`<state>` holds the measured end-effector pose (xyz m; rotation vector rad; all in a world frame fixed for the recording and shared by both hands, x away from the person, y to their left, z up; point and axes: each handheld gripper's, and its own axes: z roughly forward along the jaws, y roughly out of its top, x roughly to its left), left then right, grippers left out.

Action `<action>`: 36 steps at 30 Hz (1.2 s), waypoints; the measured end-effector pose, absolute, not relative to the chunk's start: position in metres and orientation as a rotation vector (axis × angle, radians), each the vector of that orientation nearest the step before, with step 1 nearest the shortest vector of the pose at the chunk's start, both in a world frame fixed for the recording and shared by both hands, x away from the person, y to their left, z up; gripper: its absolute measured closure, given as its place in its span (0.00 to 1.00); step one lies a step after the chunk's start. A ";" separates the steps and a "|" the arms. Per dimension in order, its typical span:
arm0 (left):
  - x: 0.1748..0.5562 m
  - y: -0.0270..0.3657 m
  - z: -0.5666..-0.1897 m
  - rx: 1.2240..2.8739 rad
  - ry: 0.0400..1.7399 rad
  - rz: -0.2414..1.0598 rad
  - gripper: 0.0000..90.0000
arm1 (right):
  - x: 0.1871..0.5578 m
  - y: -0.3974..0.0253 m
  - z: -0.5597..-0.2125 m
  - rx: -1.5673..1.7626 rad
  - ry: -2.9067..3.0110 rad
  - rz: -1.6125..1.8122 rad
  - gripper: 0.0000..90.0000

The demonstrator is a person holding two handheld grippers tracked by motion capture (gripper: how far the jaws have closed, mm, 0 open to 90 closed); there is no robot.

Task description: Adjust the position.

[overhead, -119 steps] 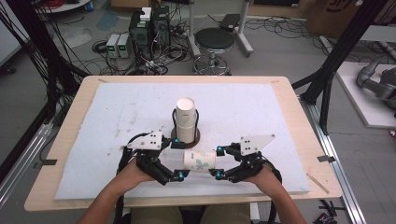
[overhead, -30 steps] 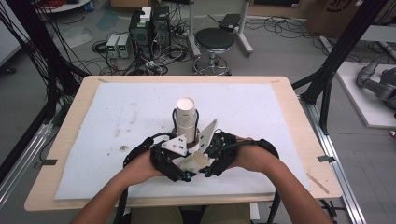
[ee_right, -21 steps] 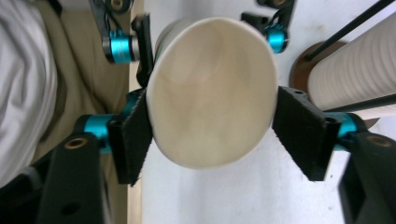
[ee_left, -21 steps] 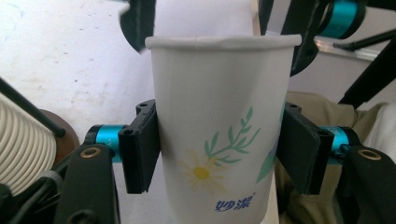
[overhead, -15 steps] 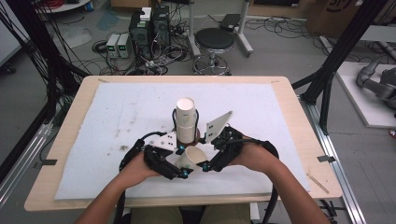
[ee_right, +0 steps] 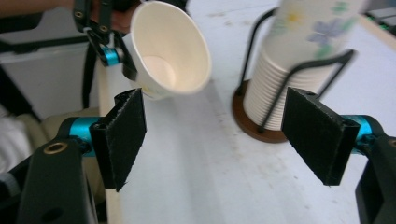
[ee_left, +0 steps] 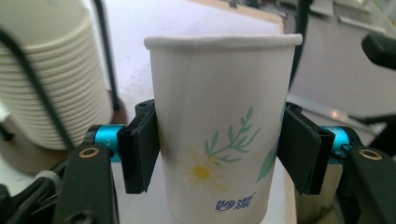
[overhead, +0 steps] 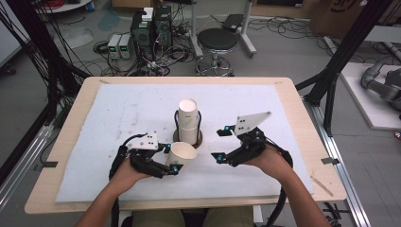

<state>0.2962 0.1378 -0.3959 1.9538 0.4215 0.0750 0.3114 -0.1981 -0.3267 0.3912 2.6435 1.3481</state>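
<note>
Cup: a single paper cup sits clamped between the jaws of the left gripper, lifted off the table and tipped so its mouth faces up and to the right; it is just in front of the stack.
Left gripper: closed on the cup's sides, as the left gripper view shows with a pad pressed on each flank of the cup.
Right gripper: the right gripper is spread wide and holds nothing; its own view shows both pads apart with bare mat between them.
Change: half a second ago both grippers were crowded together on the cup near the stack; now the right one has let go and drawn off to the right, well apart from the cup, while the left has kept its hold.
Stack: the remaining cups stand upright in the wire holder at mid-table, just beyond the held cup and not touching it.
Meaning: one cup looks freed from the stack and handed wholly to the left gripper, so the separating step seems done.
Next: probably setting the cup upright on the white mat; the tilt needs correcting first.
</note>
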 end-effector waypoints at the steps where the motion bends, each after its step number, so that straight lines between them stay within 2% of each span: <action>1: 0.296 0.141 -0.396 1.941 0.431 0.091 0.39 | 0.311 -0.202 -0.328 0.410 2.617 1.354 0.25; 22: 0.294 0.207 -0.396 1.613 0.582 0.360 0.38 | 0.287 -0.286 -0.377 0.771 2.145 1.410 0.24; 27: 0.293 0.218 -0.397 1.570 0.603 0.422 0.37 | 0.286 -0.295 -0.390 0.809 2.119 1.431 0.25; 36: 0.291 0.230 -0.397 1.529 0.619 0.477 0.37 | 0.285 -0.294 -0.391 0.813 2.116 1.435 0.25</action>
